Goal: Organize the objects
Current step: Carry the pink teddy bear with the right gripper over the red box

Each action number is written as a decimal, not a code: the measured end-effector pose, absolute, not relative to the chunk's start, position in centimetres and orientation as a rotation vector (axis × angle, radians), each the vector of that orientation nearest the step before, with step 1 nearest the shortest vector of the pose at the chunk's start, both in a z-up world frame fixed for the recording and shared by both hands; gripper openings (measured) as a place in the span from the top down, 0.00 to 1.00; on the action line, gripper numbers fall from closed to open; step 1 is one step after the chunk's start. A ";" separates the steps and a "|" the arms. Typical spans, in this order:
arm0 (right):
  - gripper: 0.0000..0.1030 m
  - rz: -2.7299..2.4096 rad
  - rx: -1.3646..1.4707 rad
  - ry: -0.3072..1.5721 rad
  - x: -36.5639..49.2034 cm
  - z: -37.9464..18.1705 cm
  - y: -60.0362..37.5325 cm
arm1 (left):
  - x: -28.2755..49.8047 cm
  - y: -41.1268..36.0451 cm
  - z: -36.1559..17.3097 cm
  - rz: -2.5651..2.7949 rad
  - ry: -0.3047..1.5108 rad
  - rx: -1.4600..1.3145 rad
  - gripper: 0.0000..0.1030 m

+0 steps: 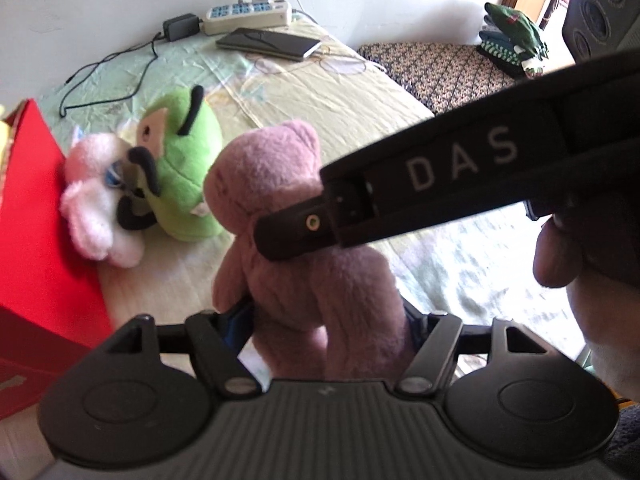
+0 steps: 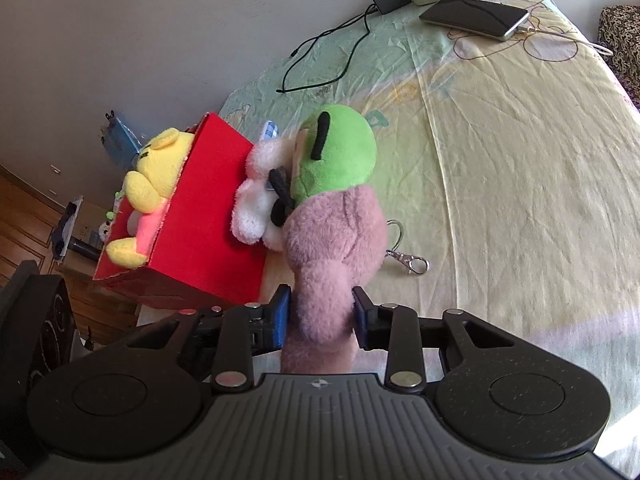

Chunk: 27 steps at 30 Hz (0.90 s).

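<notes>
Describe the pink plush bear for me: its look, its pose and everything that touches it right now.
The pink plush bear is dusty pink, soft and fuzzy, with round ears and stubby limbs. It is upright over the pale yellow bedsheet. The right gripper has its blue-padded jaws squeezing one part; the left gripper is shut on its lower body. It stands in front of the green plush, beside the red box.
</notes>
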State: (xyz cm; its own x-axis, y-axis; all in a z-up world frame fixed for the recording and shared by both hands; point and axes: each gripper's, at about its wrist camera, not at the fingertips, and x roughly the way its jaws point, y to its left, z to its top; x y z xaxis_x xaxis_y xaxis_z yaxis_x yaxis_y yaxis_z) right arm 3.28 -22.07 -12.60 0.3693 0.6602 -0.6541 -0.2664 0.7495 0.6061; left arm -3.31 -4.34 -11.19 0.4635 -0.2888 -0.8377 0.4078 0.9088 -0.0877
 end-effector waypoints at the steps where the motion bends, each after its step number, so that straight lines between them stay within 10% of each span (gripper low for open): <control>1: 0.67 0.627 0.437 1.025 3.1 -12.3 -21.9 | -3.7 -4.2 -10.8 -0.424 0.992 0.127 0.32; 27: 0.68 0.891 0.444 0.774 -1.0 -1.9 -11.6 | -10.6 10.2 0.2 -0.278 0.675 -0.019 0.32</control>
State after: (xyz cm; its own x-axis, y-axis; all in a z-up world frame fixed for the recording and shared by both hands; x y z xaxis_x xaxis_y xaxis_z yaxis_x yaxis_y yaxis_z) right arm -0.96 -11.63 -1.90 0.3912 0.8232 -0.4115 -0.5229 0.5668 0.6367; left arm -10.58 10.15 0.20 0.7450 -0.2597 -0.6145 0.2476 0.9630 -0.1068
